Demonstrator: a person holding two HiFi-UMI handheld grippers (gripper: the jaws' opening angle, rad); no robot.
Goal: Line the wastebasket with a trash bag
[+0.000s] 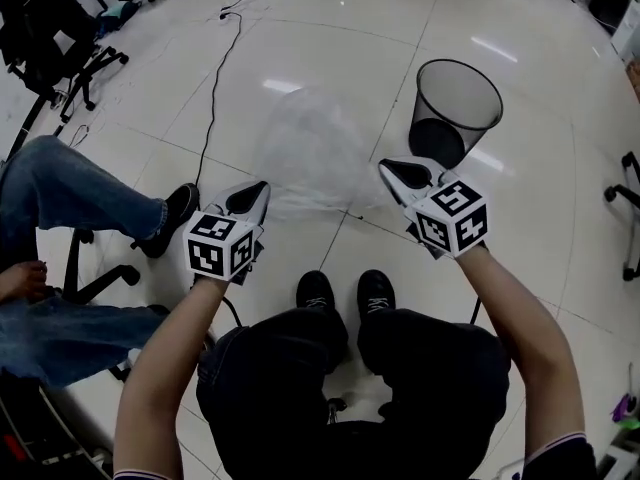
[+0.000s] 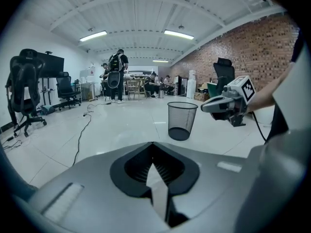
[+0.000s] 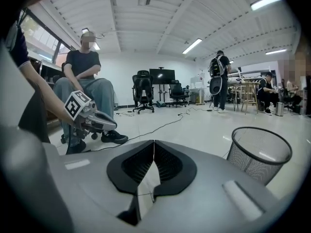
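Note:
A clear, thin trash bag (image 1: 310, 148) billows out over the floor in front of me, its near edge stretched between my two grippers. The left gripper (image 1: 258, 192) is shut on the bag's left edge, and the right gripper (image 1: 392, 171) is shut on its right edge. The black mesh wastebasket (image 1: 455, 108) stands upright on the floor, beyond and to the right of the bag. In the left gripper view the jaws (image 2: 153, 143) are closed, with the wastebasket (image 2: 182, 120) ahead and the right gripper (image 2: 210, 106) beside it. The right gripper view shows closed jaws (image 3: 154, 142), the wastebasket (image 3: 257, 152) at the right and the left gripper (image 3: 108, 125) at the left.
A seated person in jeans (image 1: 60, 198) is close on the left, one shoe (image 1: 175, 213) near the left gripper. A black cable (image 1: 215, 88) runs across the tiled floor. Office chairs (image 1: 50, 28) stand at far left, another chair's base (image 1: 628, 203) at right. My own shoes (image 1: 345, 293) are below the bag.

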